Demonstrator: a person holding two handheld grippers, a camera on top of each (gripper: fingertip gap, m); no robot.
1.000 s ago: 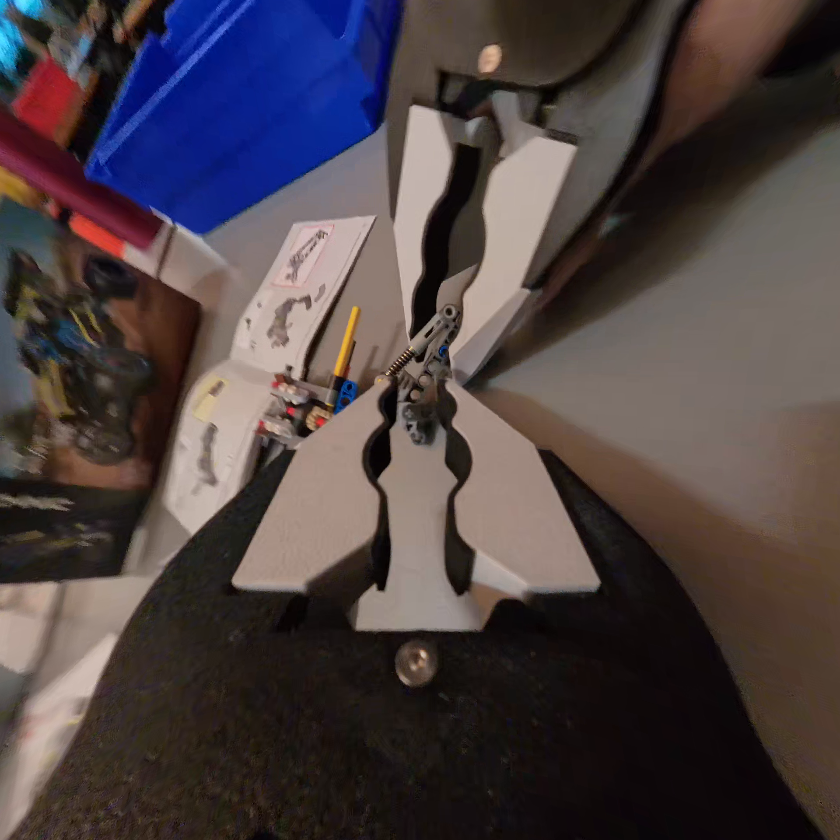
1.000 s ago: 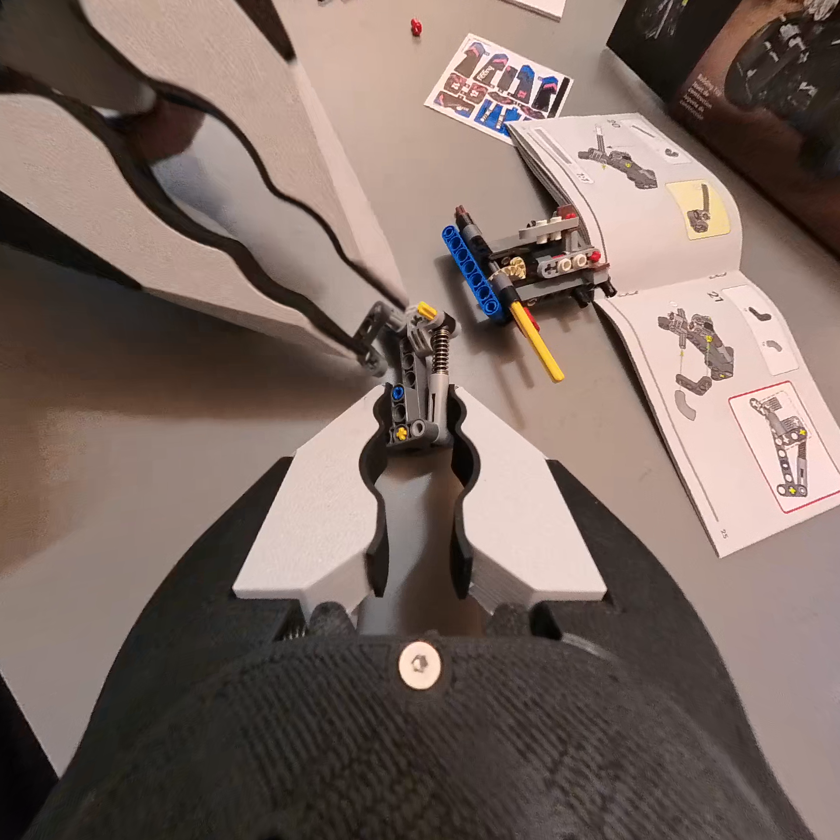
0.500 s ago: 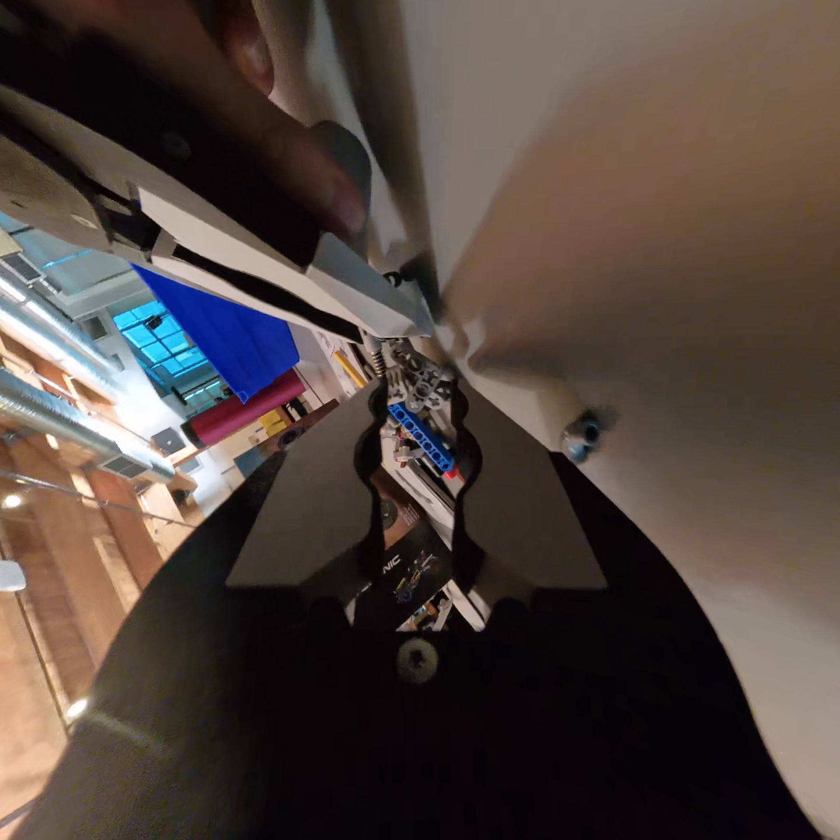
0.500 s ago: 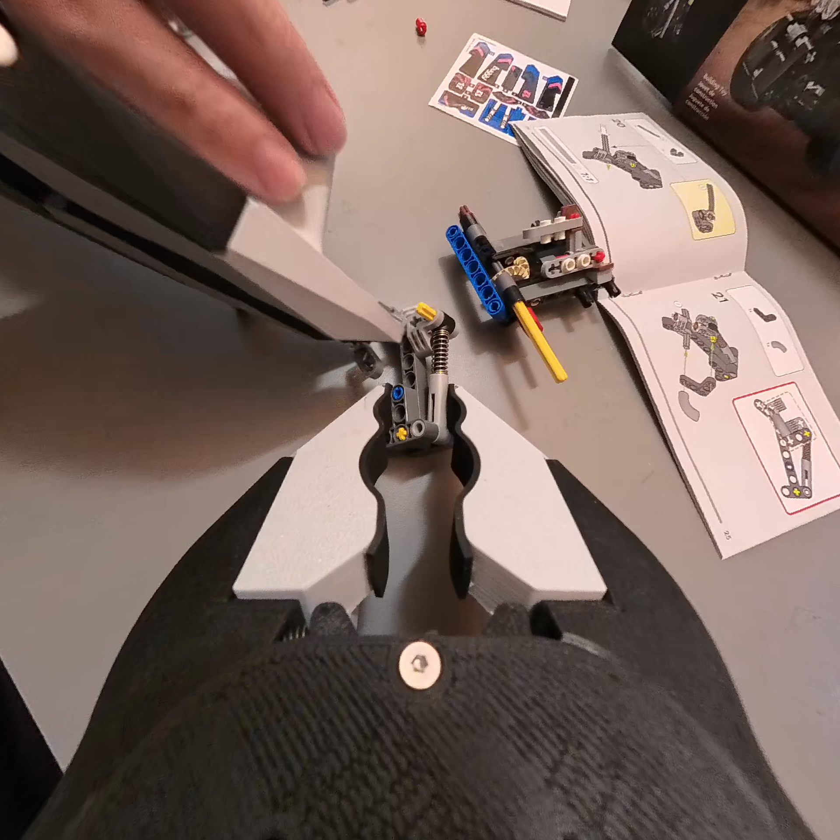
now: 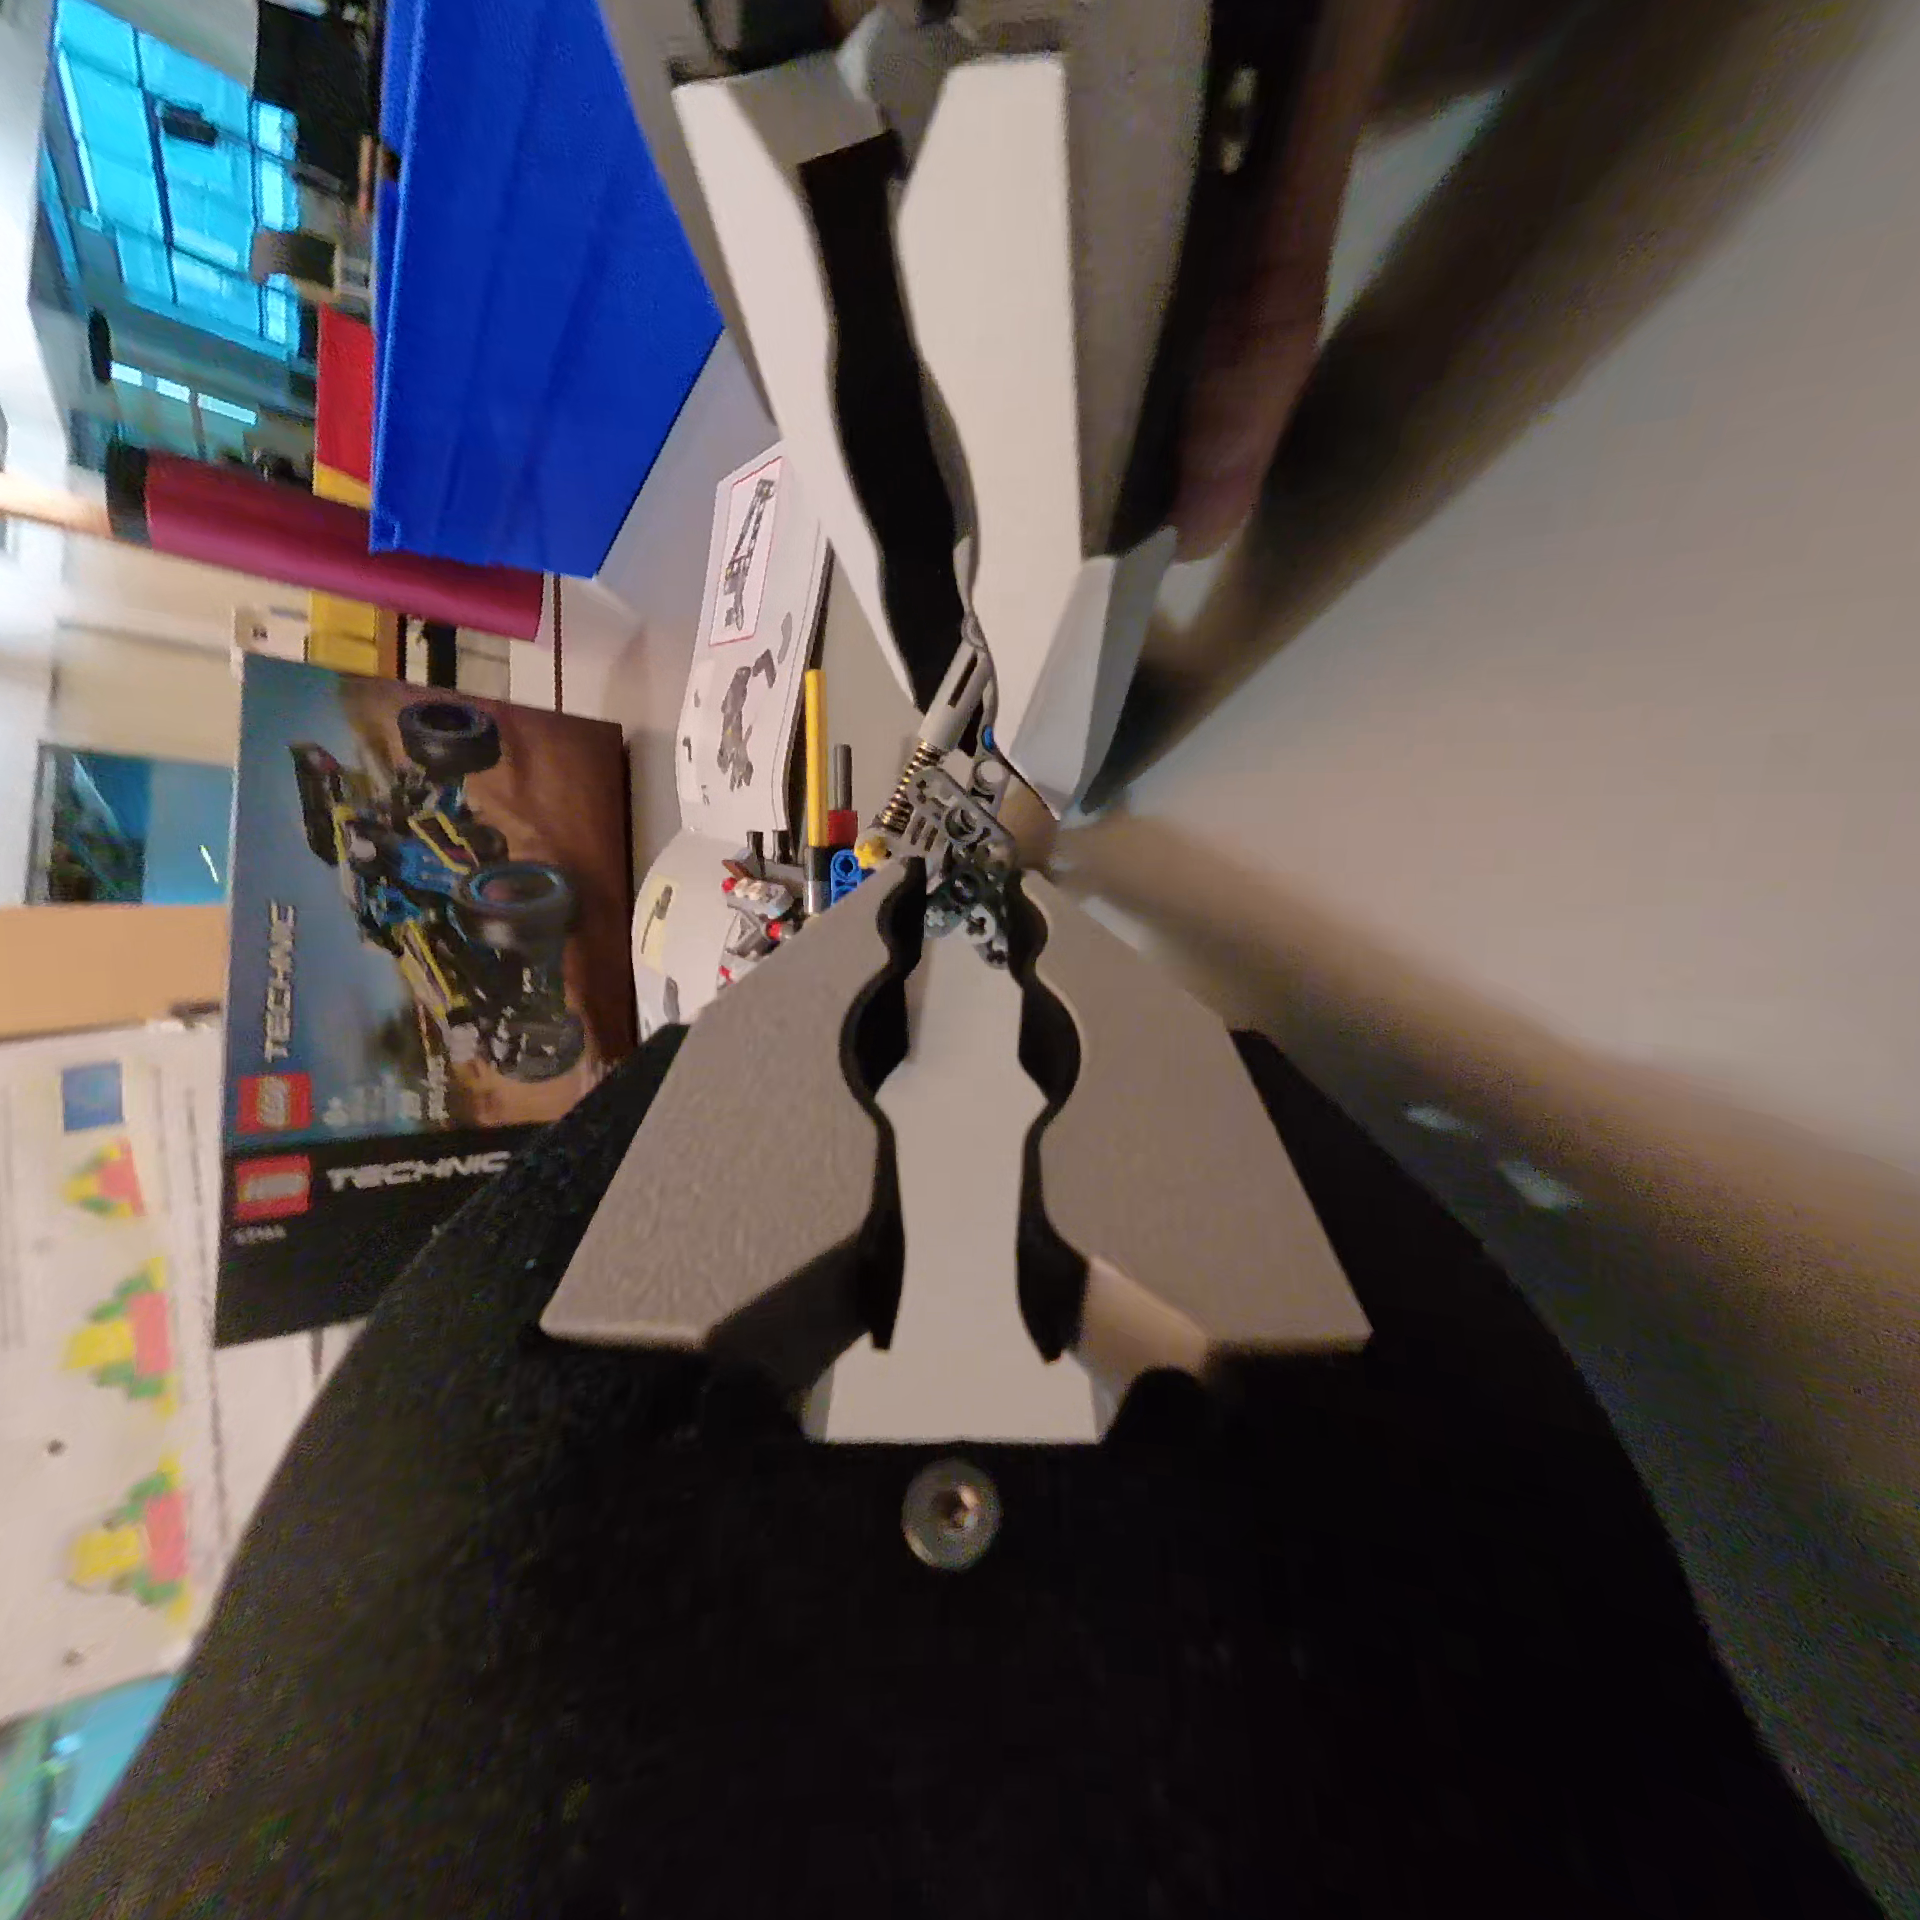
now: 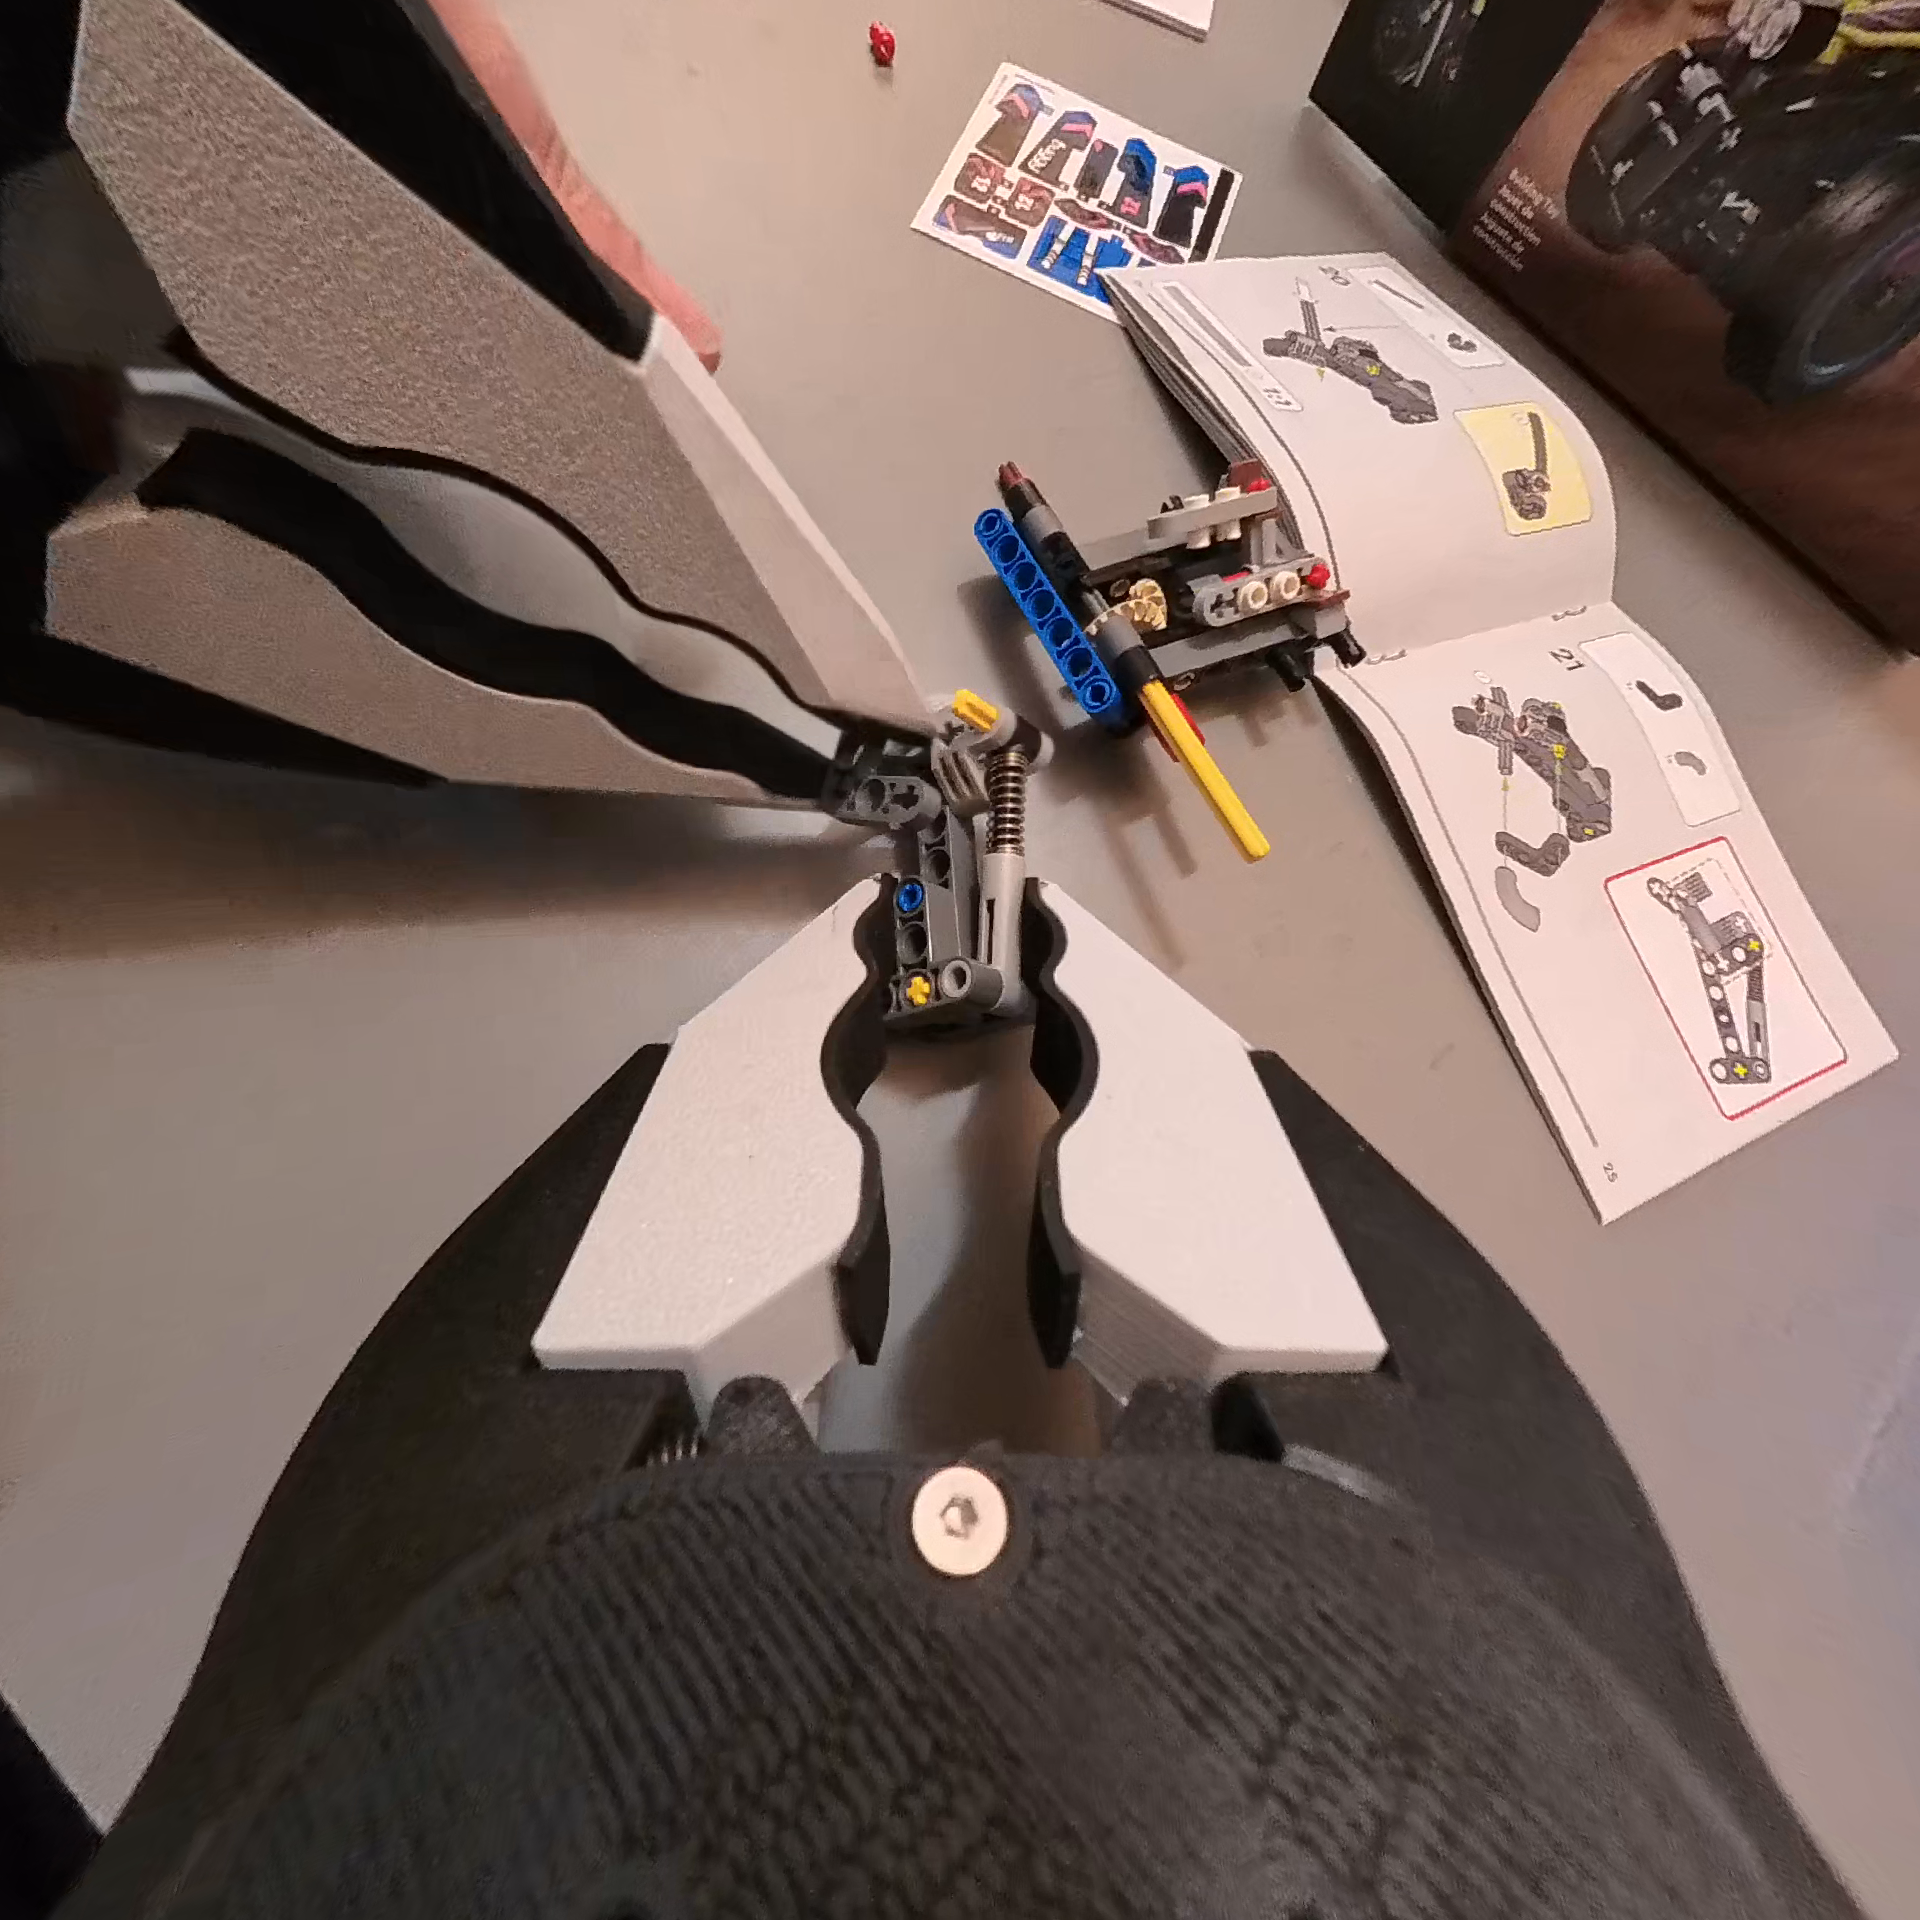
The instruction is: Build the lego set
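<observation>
The right gripper [image 6: 951, 935] was closed on a small grey suspension sub-assembly with a coiled metal spring [image 6: 961, 883], which stood out ahead of its fingertips. The left gripper [image 5: 961, 914], coming in from the right gripper's forward left, pinched a dark grey perforated connector piece [image 6: 883, 795] at the sub-assembly's far end; its jaws were nearly together on that piece. Ahead and to the right of the right gripper lay a partly built chassis with a blue holed beam and a yellow axle [image 6: 1153, 608], resting against an open white instruction booklet [image 6: 1507, 665]. Beyond that lay a sheet of unused coloured stickers [image 6: 1081, 187] and the dark printed set box [image 6: 1683, 208]. Judging by this, the build was at an early stage: one suspension arm was nearly complete, it was not yet joined to the chassis, and the stickers were unapplied.
</observation>
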